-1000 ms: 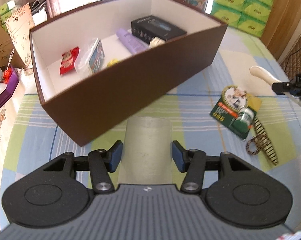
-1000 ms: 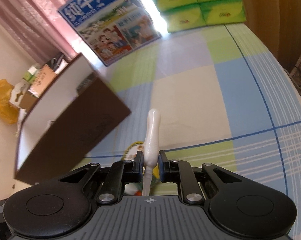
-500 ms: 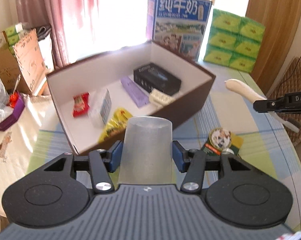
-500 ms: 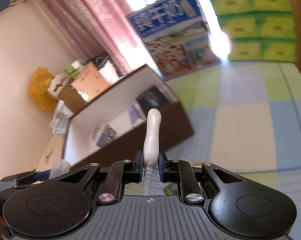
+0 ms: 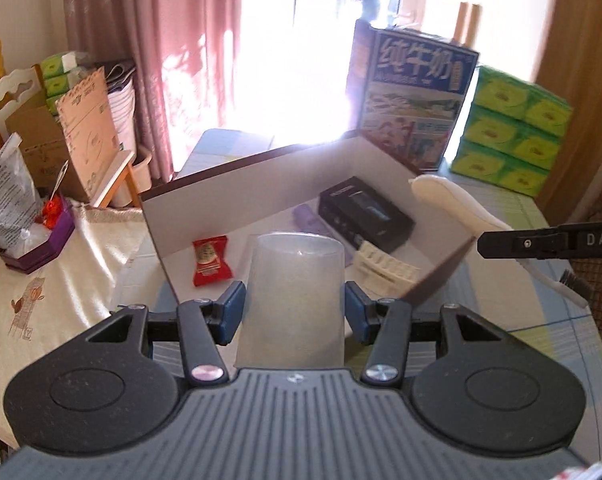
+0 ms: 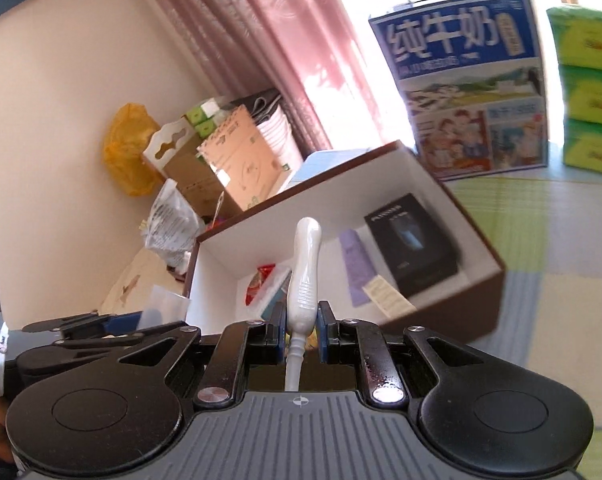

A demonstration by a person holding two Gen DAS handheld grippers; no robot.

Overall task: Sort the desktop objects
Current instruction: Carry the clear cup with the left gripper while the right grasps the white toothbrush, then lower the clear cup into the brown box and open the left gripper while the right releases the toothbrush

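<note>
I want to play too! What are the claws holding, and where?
Left claw: frosted plastic cup, by its sides. Right claw: white brush, by its handle.

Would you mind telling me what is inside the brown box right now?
Inside the brown box: a black box, purple tube, red packet and white strip. The cup hides the near floor.

Milk carton (image 5: 413, 96) behind box (image 5: 237, 184)

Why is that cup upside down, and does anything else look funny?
The frosted cup sits mouth-down between the left tool's fingers, closed end pointing away. The right tool grips the white brush by its handle, above the brown box. Nothing looks spilled or broken.
</note>
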